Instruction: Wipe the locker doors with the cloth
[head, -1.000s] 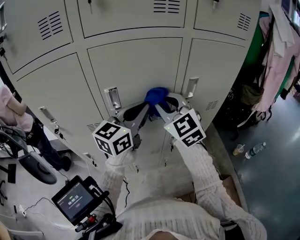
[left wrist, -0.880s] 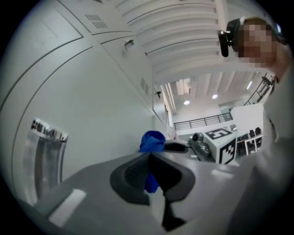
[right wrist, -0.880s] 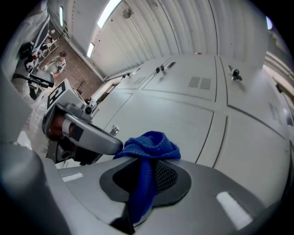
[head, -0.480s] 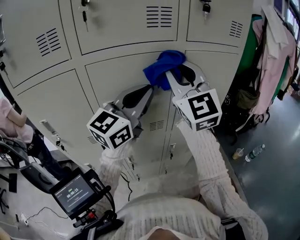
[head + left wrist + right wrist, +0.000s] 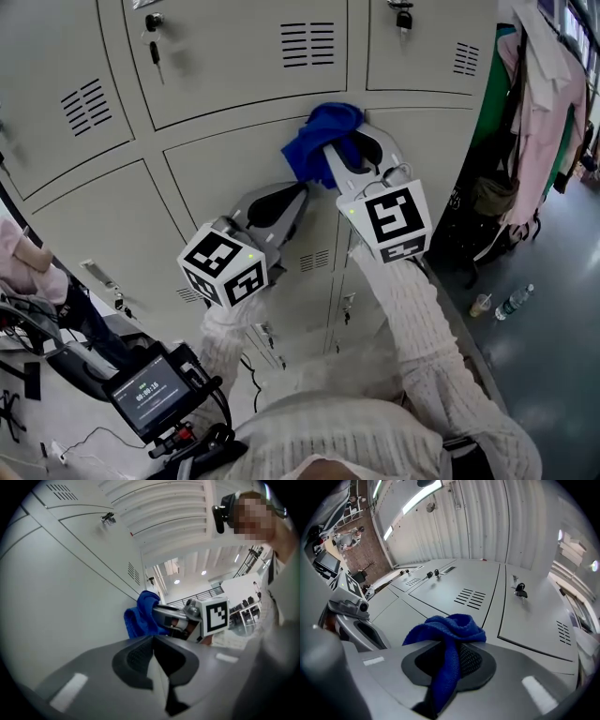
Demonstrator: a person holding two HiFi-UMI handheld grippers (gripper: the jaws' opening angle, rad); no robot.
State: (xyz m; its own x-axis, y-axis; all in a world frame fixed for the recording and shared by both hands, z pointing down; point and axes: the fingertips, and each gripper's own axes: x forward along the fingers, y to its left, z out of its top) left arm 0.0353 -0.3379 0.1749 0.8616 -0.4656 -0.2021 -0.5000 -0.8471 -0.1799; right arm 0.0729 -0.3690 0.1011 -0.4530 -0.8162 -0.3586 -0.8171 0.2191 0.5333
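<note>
A bunched blue cloth (image 5: 319, 136) is pressed against the pale grey locker doors (image 5: 234, 169), at the top edge of the middle door. My right gripper (image 5: 330, 150) is shut on the blue cloth (image 5: 449, 634), which hangs down between its jaws. In the left gripper view the cloth (image 5: 140, 618) shows just beyond the right gripper. My left gripper (image 5: 302, 194) is shut with nothing in it and points at the same door, a little below and left of the cloth. Its jaws meet in the left gripper view (image 5: 153, 641).
Keys hang in the locks of the upper doors (image 5: 154, 37) (image 5: 403, 17). Louvred vents (image 5: 308, 43) mark each door. Clothes hang on a rack (image 5: 548, 103) at the right, with a bottle (image 5: 512, 301) and a cup (image 5: 480, 303) on the floor below. A screen device (image 5: 150, 396) sits lower left.
My right gripper has carried the cloth up the door from near the latch to the door's top edge, then held about there. The left gripper followed upward, still shut.
</note>
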